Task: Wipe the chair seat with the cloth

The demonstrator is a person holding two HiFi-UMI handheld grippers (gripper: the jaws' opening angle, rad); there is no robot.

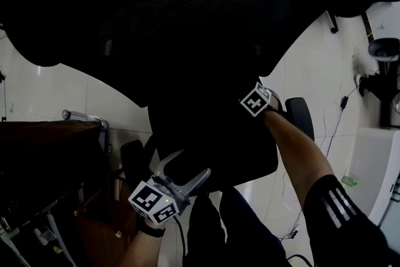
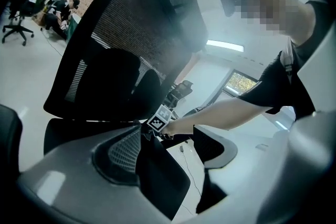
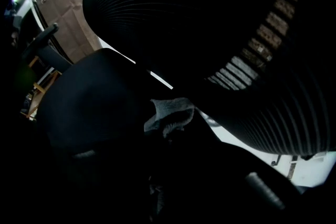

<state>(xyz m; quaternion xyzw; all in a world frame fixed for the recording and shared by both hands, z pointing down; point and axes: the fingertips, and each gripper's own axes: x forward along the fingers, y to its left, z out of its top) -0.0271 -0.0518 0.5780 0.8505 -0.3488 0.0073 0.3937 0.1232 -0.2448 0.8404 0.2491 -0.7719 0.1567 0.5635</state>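
Wiping stage: under way, by my reading; the cloth [image 3: 170,112] lay at the chair seat [image 1: 212,141], close under the backrest [image 1: 187,22].
Right gripper [image 3: 167,134]: jaws closed on the grey cloth, bunched at their tips.
Left gripper [image 1: 192,163]: jaws spread wide, nothing between them, off the seat's front-left corner.
Done: unclear; the seat showed too dark to judge.
Remaining: probably most of the seat.

Two chairs: one black mesh chair [image 1: 187,40] up close and one office chair [image 2: 23,5] far off on the floor [image 2: 31,76]. One grey cloth [image 3: 170,113]. Two grippers: left gripper [image 1: 194,162], right gripper [image 1: 262,97]. One person [image 2: 294,60].
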